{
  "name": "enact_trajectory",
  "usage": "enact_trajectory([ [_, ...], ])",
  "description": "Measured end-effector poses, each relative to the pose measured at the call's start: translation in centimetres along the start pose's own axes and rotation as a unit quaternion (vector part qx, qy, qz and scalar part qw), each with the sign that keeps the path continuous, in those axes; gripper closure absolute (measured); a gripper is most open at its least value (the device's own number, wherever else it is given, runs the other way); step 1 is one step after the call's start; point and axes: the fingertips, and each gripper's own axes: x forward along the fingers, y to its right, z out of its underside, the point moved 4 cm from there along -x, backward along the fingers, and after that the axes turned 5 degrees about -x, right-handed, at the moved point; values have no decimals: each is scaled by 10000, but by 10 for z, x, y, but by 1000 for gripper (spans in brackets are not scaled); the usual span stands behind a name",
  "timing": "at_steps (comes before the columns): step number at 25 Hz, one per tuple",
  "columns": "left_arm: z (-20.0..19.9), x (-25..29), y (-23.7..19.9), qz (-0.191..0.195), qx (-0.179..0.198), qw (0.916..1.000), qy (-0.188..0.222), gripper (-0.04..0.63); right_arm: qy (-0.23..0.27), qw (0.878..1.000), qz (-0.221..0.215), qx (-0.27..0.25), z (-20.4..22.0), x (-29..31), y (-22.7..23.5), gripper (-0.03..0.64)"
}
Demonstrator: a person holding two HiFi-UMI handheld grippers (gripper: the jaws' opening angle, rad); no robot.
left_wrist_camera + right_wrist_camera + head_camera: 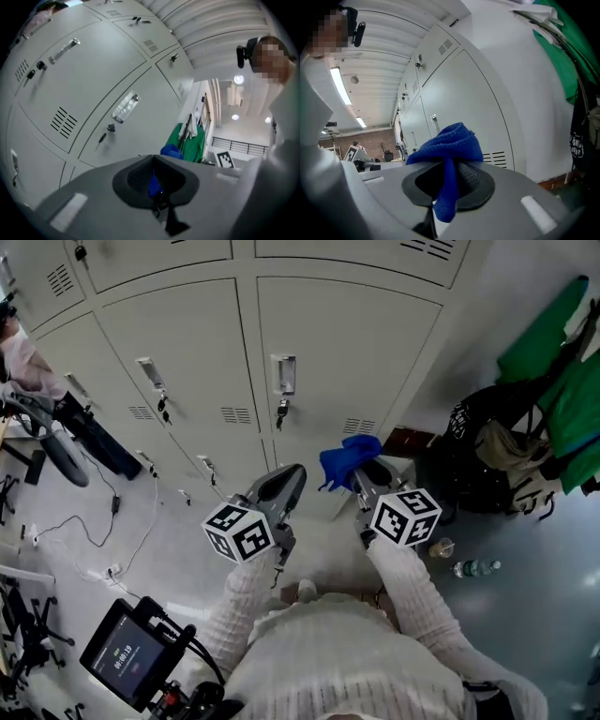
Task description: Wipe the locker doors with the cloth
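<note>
Blue cloth sits in the right gripper, fingers squeezed on it, near the locker doors but not touching. The left gripper has closed, empty fingers. Next: press the cloth on a door.

The cloth sits between the jaws of my right gripper, bunched over their tips, in front of the lower right locker door and near its bottom edge. My left gripper is just left of it, apart from the cloth, before that door's left edge. Right of that door, bags sit on the floor, with a bottle nearer me.
</note>
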Motion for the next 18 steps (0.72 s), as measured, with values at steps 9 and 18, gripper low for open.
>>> enact_trajectory([
  [9,16,28,5,-99,95,9981,-596,589,-263,9988,360,192,17,-8,8,566],
  [18,8,37,6,206,189,9956,-892,589,-257,9976,563,303,13,-2,9,566],
])
